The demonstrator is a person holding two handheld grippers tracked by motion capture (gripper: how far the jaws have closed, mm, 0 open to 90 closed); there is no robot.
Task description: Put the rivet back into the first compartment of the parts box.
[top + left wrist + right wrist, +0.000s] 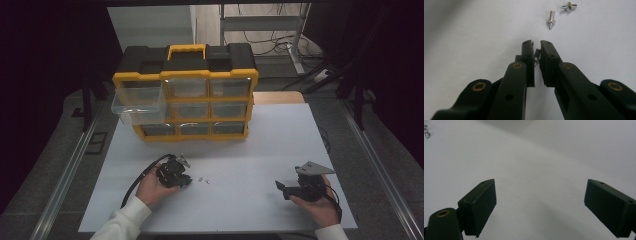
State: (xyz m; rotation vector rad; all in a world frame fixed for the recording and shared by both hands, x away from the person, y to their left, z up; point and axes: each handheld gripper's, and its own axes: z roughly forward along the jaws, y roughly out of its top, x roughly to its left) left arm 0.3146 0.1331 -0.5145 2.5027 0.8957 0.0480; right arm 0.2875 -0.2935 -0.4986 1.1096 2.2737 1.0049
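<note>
Small metal pin (537, 56), shiny, partly hidden, pinched between the pads of the left gripper (537, 43); jaws nearly pressed together, only a thin slit left, pin sitting a little back from the tips. Pads flat, matte black, rectangular, fixed to angular black plastic arms with brass-coloured bushings. Gripper low over the table (260, 135), on the left side of its near half, held in the left hand (152, 189); black cable looping back from it.

Just ahead of the tips, two more pins lying loose on the white surface: near pin (551, 18), a stubby bright cylinder with a collar and a thinner stud, and far pin (569, 6), same build, lying crosswise. Both apart from the jaws and from each other.

Right gripper (540, 192) spread wide, nothing between its blocky black pads, over bare matte white tabletop. In the high view resting at the right near edge in the right hand (320, 205), grey three-cornered plate on top.

At the far side of the table, parts cabinet (185, 92): yellow frame, black top, yellow handle, three rows of clear plastic drawers. Top-left drawer (137, 102) pulled out, overhanging the front.
</note>
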